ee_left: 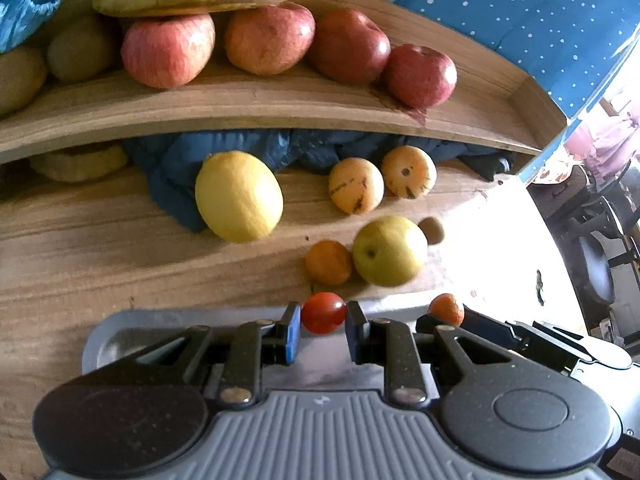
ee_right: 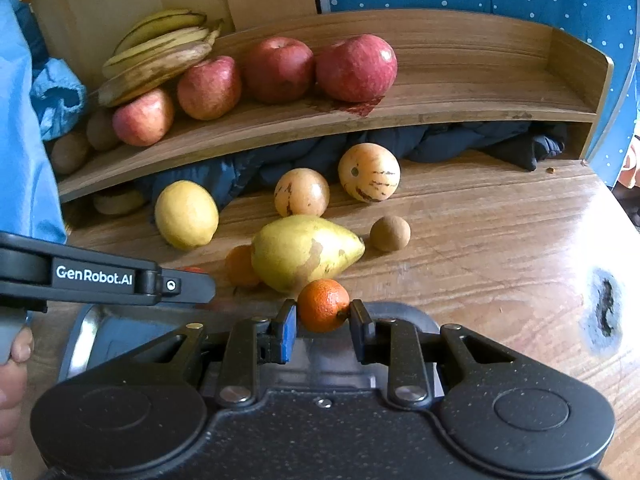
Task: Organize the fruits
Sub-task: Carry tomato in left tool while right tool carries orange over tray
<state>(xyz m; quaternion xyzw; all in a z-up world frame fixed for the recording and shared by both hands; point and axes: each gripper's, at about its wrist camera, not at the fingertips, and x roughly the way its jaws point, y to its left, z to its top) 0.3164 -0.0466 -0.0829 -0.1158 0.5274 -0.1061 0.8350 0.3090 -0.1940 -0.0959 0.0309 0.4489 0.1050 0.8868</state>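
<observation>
My left gripper (ee_left: 323,322) is shut on a small red tomato (ee_left: 323,313), held above a grey metal tray (ee_left: 108,344). My right gripper (ee_right: 323,318) is shut on a small orange mandarin (ee_right: 322,309), which also shows at the right in the left wrist view (ee_left: 447,309). On the wooden table lie a second mandarin (ee_left: 328,262), a yellow-green pear (ee_right: 300,252), a lemon (ee_left: 238,196), two striped yellow melons (ee_right: 368,172) (ee_right: 302,192) and a brown kiwi (ee_right: 390,233). Several red apples (ee_right: 356,67) and bananas (ee_right: 156,52) sit on the raised shelf (ee_right: 460,104).
A dark blue cloth (ee_right: 460,142) is stuffed under the shelf. Kiwis (ee_left: 80,48) lie at the shelf's left end beside a blue sleeve (ee_right: 24,140). A hand (ee_right: 12,380) holds the left gripper's body (ee_right: 92,276). A burn mark (ee_right: 604,312) scars the table at right.
</observation>
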